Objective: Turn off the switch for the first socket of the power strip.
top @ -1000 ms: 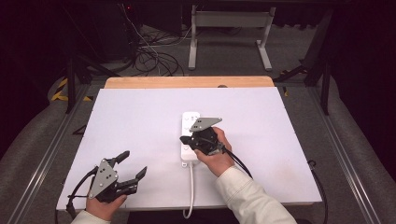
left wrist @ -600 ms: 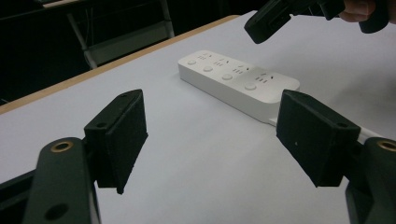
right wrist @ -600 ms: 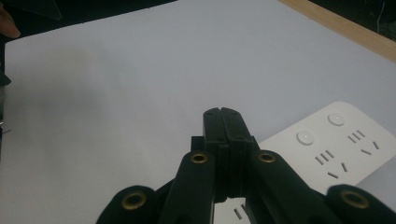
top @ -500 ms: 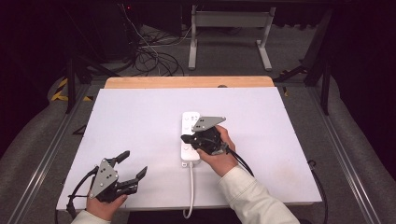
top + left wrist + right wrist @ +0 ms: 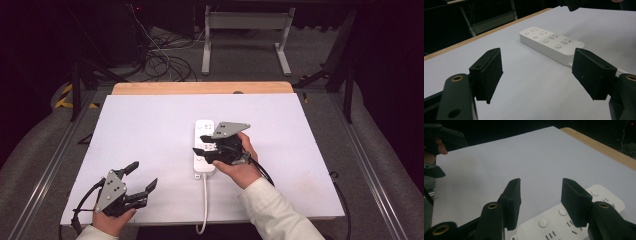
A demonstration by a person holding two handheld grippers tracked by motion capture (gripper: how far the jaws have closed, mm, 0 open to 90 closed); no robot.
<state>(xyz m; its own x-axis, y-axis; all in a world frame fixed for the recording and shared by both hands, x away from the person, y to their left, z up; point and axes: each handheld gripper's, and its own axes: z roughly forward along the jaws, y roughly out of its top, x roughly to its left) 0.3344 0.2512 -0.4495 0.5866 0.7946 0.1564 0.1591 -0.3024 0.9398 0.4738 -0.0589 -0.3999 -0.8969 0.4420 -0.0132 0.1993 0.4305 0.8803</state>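
Note:
A white power strip [image 5: 204, 131] lies near the middle of the white tabletop [image 5: 150, 120], with its cord [image 5: 204, 210] running off the near edge. My right gripper [image 5: 199, 144] hovers over the strip's near half with its jaws pointing left and open. In the right gripper view the strip [image 5: 564, 225] with its round buttons sits just below the open gripper [image 5: 540, 195]. My left gripper [image 5: 145, 174] stands open at the front left, apart from the strip. The left gripper [image 5: 541, 72] looks across bare table toward the strip [image 5: 551, 42].
A wooden strip [image 5: 200, 88] borders the table's far edge. Beyond it, tangled cables [image 5: 165, 60] and a metal stand [image 5: 245, 30] sit on the dark floor. Grey rails run along both sides of the table.
My right gripper has drifted slightly right and away over the power strip. The left gripper has stayed put.

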